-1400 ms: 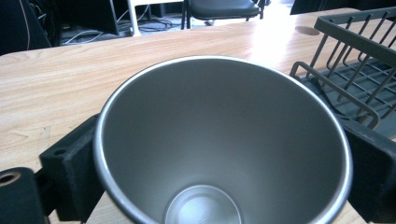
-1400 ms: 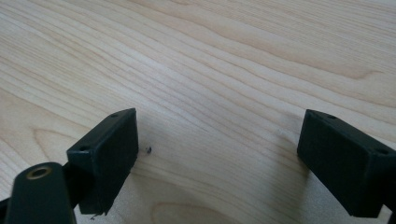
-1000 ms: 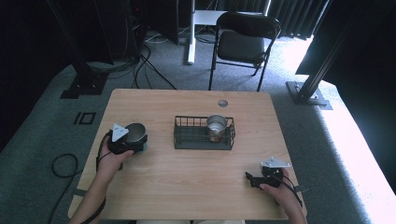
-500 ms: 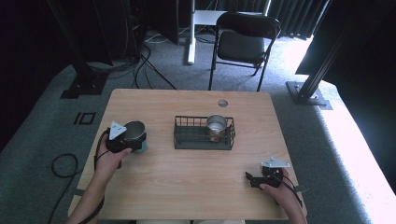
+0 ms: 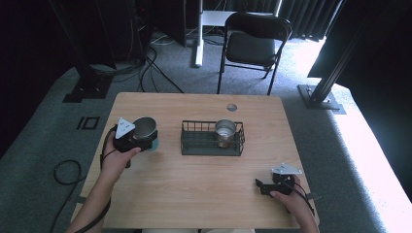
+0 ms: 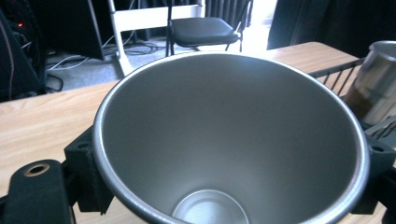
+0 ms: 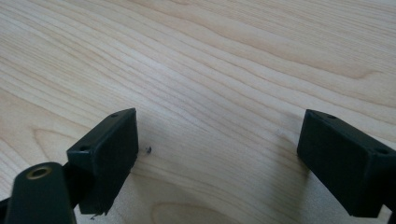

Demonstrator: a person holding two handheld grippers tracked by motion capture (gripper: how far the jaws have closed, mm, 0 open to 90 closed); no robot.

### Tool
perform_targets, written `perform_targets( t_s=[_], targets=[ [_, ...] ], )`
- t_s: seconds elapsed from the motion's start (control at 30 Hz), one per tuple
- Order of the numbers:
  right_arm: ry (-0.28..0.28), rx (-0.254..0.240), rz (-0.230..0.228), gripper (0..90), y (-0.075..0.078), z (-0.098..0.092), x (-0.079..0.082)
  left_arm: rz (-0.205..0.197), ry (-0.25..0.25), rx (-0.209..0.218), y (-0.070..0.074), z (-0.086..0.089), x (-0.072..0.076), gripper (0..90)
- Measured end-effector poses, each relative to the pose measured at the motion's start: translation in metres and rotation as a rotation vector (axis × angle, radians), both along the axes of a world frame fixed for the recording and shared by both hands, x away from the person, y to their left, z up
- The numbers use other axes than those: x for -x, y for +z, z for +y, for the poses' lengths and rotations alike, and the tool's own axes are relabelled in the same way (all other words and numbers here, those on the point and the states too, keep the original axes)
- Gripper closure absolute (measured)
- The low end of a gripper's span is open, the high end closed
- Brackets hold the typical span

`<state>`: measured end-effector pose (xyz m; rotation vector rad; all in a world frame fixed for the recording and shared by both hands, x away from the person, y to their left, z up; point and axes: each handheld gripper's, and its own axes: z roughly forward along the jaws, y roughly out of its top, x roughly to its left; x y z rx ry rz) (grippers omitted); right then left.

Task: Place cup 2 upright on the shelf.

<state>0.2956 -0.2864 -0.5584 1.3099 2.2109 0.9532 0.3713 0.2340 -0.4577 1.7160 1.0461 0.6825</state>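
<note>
Two steel cups are in sight, and one steel cup (image 6: 231, 140) sits between the fingers of the left gripper (image 5: 139, 141), which press against its wall from either side just under the rim. Its mouth opens upward, slightly tipped toward the camera in the left gripper view, so its long axis runs near vertical, bottom down. From the high view this cup is at the left part of the wooden surface (image 5: 204, 194), with a small teal thing (image 5: 153, 144) just beside its base; what that is cannot be told. The second cup (image 5: 225, 132) stands upright inside the one black wire basket (image 5: 194, 143) near the middle of the surface, in the basket's right half, mouth up as well. The right gripper (image 5: 264, 186) lies low at the near right of the surface, held by the person's right hand (image 5: 291, 199); its fingers (image 7: 105, 156) stand wide apart with only bare wood between them, gripping nothing. One black folding chair (image 5: 255, 41) stands on the floor beyond the far edge.
</note>
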Motion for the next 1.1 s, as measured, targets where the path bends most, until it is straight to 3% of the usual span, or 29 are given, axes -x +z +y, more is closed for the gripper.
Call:
perform_targets(
  t_s=[0.7, 1.1],
  targets=[
    [0.000, 0.000, -0.001, 12.2, 0.000, 0.000, 0.000, -0.056, -0.106, 0.023, 0.050, -0.045, -0.013, 13.8],
    [0.001, 0.000, -0.001, 12.2, 0.000, 0.000, 0.000, -0.069, -0.155, 0.022, 0.062, -0.073, -0.019, 13.8]
  ],
)
